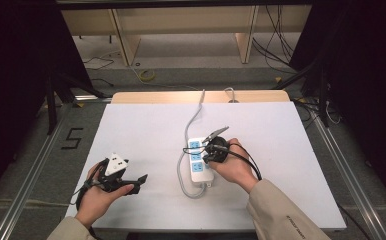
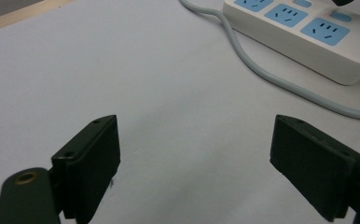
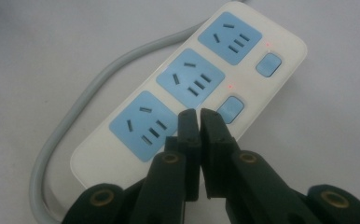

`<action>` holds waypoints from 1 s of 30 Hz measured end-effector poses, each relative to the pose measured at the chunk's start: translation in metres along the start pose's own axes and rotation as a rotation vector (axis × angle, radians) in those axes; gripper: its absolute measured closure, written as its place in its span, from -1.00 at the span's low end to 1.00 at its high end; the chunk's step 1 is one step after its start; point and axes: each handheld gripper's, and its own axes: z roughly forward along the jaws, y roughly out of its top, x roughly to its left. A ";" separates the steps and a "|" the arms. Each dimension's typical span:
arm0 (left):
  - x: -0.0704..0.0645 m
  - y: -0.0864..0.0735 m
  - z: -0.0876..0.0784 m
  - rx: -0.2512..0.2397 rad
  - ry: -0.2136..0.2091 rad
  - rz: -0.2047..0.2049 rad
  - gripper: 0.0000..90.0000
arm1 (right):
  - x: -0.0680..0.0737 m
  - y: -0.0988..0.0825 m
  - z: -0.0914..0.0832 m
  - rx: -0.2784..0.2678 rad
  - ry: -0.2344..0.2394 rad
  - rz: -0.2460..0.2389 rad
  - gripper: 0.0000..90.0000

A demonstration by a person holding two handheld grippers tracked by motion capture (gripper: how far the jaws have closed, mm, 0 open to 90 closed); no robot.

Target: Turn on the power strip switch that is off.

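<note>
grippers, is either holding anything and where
Nothing held. Left gripper is open over bare table; right gripper is shut, empty, over the power strip.

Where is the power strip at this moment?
In the high view, the power strip lies right of the table's centre, directly under the right gripper; the left gripper is apart, at its left.

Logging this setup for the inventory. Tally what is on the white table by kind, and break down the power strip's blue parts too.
Power strips: 1
Grippers: 2, left and right
Total: 3

On the strip, in the right gripper view:
Blue sockets: 3
Blue switches visible: 2
</note>
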 end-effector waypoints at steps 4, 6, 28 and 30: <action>0.000 0.000 0.000 0.000 0.000 -0.001 -0.65 | -0.002 -0.002 -0.003 -0.034 0.001 -0.001 0.91; 0.000 0.000 0.000 0.001 0.000 -0.001 -0.65 | -0.003 -0.003 -0.004 -0.048 0.008 -0.003 0.89; 0.000 0.000 0.000 0.009 0.001 0.003 -0.65 | -0.017 -0.023 -0.028 -0.152 -0.015 0.036 0.62; 0.000 -0.001 0.000 0.006 0.002 -0.001 -0.65 | -0.020 -0.026 -0.032 -0.157 -0.022 0.038 0.59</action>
